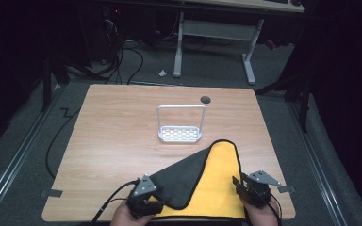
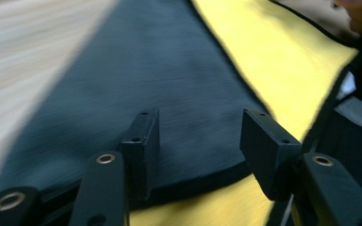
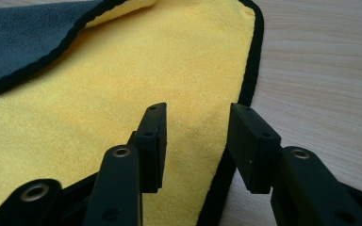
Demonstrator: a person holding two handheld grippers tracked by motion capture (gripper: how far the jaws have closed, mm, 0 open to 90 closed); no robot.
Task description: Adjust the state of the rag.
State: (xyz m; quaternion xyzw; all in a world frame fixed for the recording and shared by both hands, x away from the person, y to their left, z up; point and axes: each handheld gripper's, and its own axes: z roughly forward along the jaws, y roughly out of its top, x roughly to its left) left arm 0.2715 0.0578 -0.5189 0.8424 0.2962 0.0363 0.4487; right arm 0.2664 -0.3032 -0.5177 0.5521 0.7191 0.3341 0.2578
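Note:
A cloth, yellow on one face and dark grey on the other, lies at the table's near edge with one corner folded over so the grey face shows. My left gripper sits at the cloth's near left, open, its jaws over the grey flap with nothing between them. My right gripper is open at the cloth's right edge, jaws spread above the yellow pile and its black hem.
A small white wire rack stands upright mid-table beyond the cloth. A dark round grommet sits near the far edge. Bare wood stretches to the left. A white desk frame and cables lie on the floor beyond.

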